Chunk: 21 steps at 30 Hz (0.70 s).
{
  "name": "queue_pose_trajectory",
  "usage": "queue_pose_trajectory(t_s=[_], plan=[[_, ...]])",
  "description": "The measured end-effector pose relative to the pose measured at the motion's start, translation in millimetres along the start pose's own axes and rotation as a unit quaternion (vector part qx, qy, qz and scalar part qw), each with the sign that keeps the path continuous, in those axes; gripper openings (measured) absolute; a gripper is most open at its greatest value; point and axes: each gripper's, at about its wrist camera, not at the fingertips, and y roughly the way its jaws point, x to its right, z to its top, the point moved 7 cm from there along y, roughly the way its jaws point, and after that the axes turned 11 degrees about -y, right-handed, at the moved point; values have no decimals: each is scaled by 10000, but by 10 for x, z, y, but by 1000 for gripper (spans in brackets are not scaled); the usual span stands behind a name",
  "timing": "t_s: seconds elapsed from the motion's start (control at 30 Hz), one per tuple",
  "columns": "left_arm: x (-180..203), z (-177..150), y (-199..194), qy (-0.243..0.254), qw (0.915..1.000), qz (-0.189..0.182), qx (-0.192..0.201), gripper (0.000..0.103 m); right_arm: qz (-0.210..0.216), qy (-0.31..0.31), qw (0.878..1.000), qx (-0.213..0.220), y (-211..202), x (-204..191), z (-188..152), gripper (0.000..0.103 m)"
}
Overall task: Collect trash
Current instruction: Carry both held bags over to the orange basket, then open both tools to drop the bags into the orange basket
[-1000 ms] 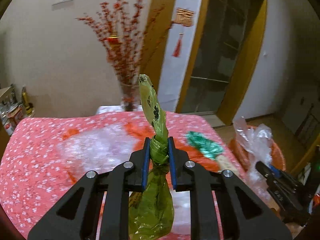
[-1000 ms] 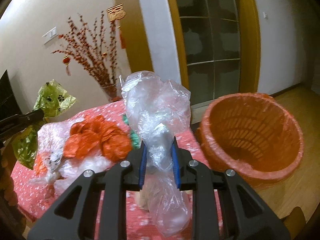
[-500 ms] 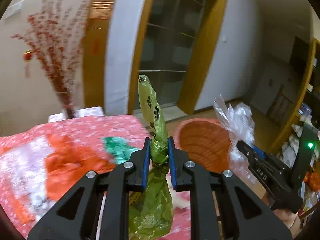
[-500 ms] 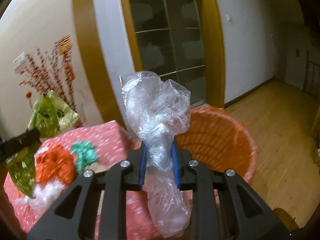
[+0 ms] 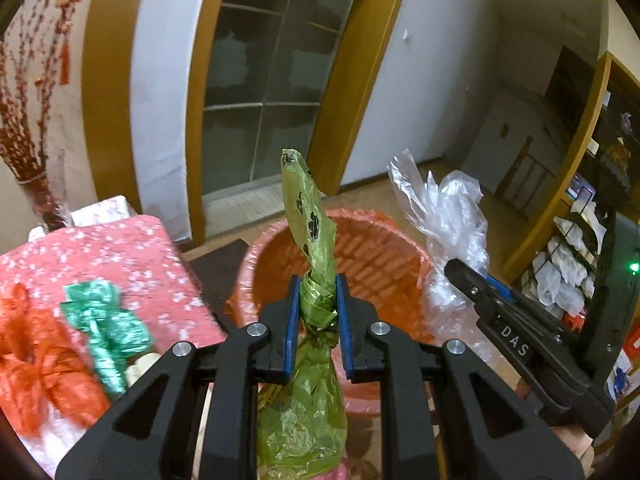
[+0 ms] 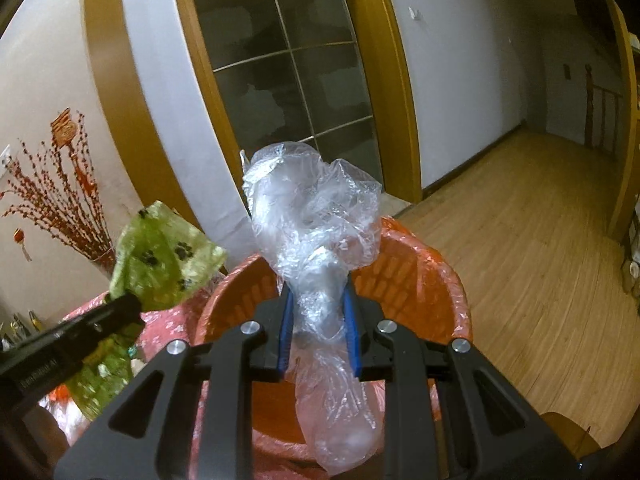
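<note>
The left gripper is clenched on a green bag. The blue pads squeeze the twisted, knotted neck of the bag. The fat part of the bag hangs down under the pads, and a thin tail with little black paw prints sticks up above them.

The right gripper is clenched on a clear bag. It also pinches a narrow, bunched-up part. A puffy, crinkly part stands above the pads and a long part droops below.

Both bags are up in the air, close to the orange bin. The bin is a basket with a thin orange liner over its rim. It sits on the wood floor, just beside the table with the pink flowered cloth. In the right view the clear bag looks to be over the bin's open mouth. In the left view the green bag is in front of the bin, but I cannot tell if it is right over it.

These bags look very light, soft and floppy. They are thin plastic, so they can slip or snag. The twisted neck is the best place to hold, because it is thick and firm there. When let go, a bag this light may float or cling to a pad.

More trash waits on the table: a crumpled teal bag and a red bag.
</note>
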Motion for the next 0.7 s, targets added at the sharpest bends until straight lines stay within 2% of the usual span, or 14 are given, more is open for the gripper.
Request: queue_pose_trajectory(t_s=[0.23,0.33,0.4,0.47,0.67,0.7], plan=[[122,-67,176,-27,9997,-40,-235,18,78,99,9999,-74,146,23,-2,27],[96,-108,236,-108,9992,-82,-383,29,51,162,9998,-120,196,85,-8,34],[66,-135,253,-153,9990,-59,-415,41,12,193,9997,-150,216,129,-23,36],[40,-155,253,-196,9988,-67,-446,46,-21,219,9996,-166,220,157,-63,41],[-53,-192,177,-300,9985,26,-454,47,-96,185,9997,-161,184,126,-97,49],[-86,-189,137,-299,9987,69,-406,50,-124,173,9997,-137,159,120,-109,50]])
